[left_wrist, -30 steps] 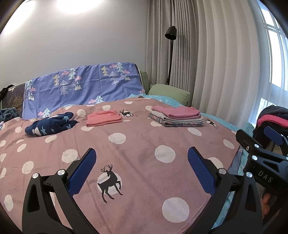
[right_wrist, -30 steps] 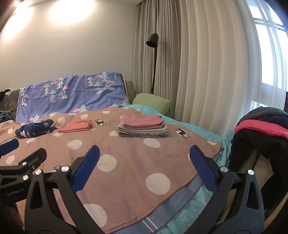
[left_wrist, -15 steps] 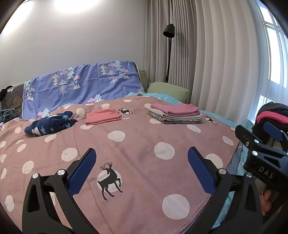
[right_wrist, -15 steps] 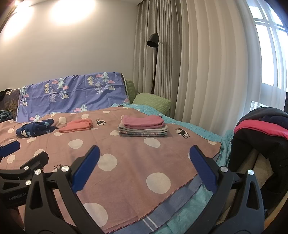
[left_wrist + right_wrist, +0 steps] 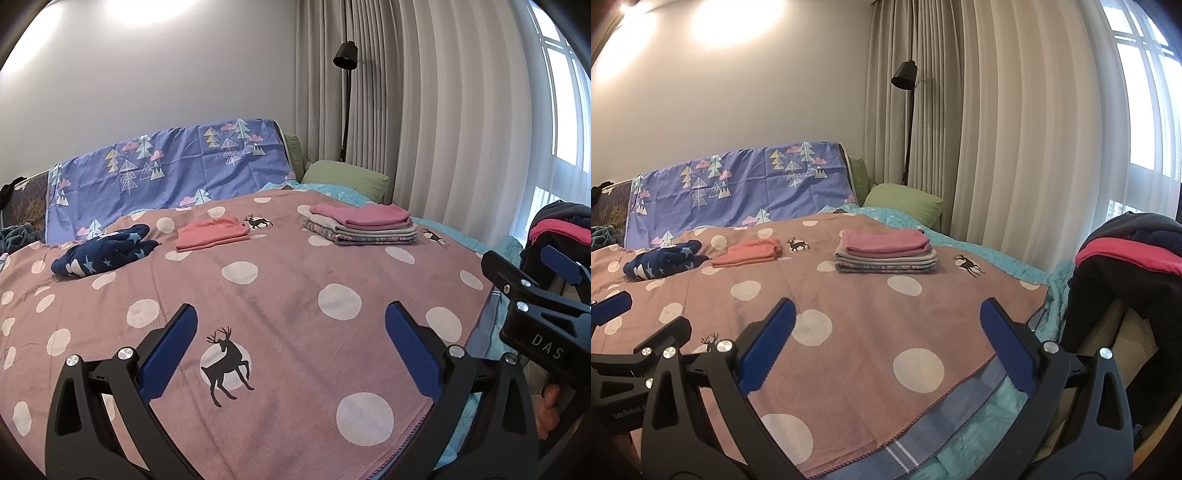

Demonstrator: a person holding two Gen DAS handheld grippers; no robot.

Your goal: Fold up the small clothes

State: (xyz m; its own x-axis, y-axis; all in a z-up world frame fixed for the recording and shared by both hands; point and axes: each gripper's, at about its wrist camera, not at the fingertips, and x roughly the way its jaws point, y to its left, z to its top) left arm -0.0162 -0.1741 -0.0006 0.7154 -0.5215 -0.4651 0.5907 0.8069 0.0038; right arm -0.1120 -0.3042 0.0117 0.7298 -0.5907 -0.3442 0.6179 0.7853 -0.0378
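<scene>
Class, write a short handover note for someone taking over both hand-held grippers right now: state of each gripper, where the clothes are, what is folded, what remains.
Left gripper: open, empty, over the near part of the polka-dot blanket.
Right gripper: open, empty, near the blanket's right front edge.
Done: a folded stack with a pink piece on top lies far right; a folded coral garment lies alone to its left.
Left: the navy star-print garment, far left, looks bunched and unfolded. It is likely the next piece.
Clothes draped at the right edge may also be waiting; cannot tell.
</scene>
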